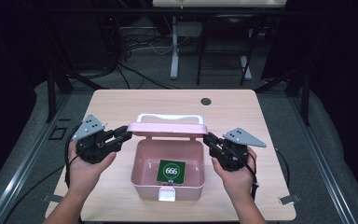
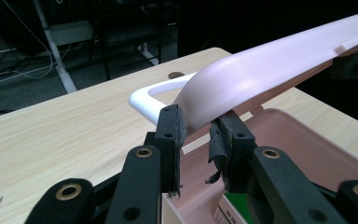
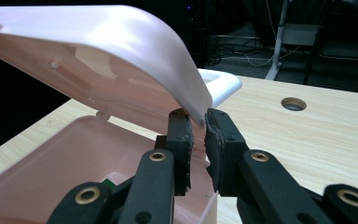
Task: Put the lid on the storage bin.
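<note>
- The left gripper [image 1: 125, 134] is clamped on the left edge of the pink lid [image 1: 167, 127], and the right gripper [image 1: 209, 138] is pinched on its right edge.
- The lid is held half raised above the pink box [image 1: 142, 161], which sits at the middle of the table [image 1: 121, 100], near the person's side.
- The step is judged to be swinging the lid on its hinge; both ends should be moved evenly, so that no twist is put on it.
- The lid's long axis is laid left to right; its white handle [image 1: 170, 117] is pointed away from the person.
- A green card [image 1: 171, 171] is seen lying inside.
</note>
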Demonstrator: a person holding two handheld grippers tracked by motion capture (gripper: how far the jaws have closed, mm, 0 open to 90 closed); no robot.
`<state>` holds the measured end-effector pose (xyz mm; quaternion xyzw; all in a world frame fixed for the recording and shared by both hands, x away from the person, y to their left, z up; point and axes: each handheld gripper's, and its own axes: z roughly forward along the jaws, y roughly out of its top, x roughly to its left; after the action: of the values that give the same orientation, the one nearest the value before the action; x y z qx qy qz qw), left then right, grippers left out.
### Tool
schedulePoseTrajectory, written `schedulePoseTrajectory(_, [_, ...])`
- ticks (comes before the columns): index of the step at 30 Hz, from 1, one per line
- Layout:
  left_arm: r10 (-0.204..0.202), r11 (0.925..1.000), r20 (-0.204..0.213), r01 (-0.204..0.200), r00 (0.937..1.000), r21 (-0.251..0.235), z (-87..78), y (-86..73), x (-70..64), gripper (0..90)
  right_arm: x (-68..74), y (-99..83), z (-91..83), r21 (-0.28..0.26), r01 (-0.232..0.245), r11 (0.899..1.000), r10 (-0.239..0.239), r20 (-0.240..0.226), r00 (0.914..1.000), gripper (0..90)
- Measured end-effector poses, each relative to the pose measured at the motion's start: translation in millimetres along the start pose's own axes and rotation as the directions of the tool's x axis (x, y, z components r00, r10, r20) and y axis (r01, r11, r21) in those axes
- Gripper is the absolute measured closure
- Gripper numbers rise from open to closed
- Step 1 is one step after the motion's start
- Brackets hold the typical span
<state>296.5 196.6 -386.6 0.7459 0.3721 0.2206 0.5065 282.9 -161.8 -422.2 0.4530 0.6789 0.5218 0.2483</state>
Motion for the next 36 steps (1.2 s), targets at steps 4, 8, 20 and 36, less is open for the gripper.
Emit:
schedulePoseTrajectory(4, [-0.008,0.9999,0.004,0.008,1.0,-0.007,0.9,1.8,1.1,73.7,-0.7,-0.8,-1.5,0.002,-0.004,1.0,0.004,0.0,1.0,79.7])
schedulePoseTrajectory(8, [-0.008,1.0,0.008,0.008,0.9999,-0.005,1.6,2.5,1.2,73.7,-2.1,-1.8,-2.5,0.007,-0.002,1.0,0.002,0.006,1.0,79.9])
schedulePoseTrajectory(20, [-0.007,1.0,0.011,0.007,0.9999,-0.003,0.0,2.6,0.8,72.2,-11.2,-3.7,-4.2,0.009,-0.014,1.0,0.014,0.035,0.9993,78.6])
schedulePoseTrajectory(36, [0.002,1.0,0.029,-0.002,0.9996,-0.001,-9.3,-3.0,-1.1,68.6,-23.3,-2.3,-0.9,0.009,-0.039,0.999,0.039,0.045,0.9982,65.8])
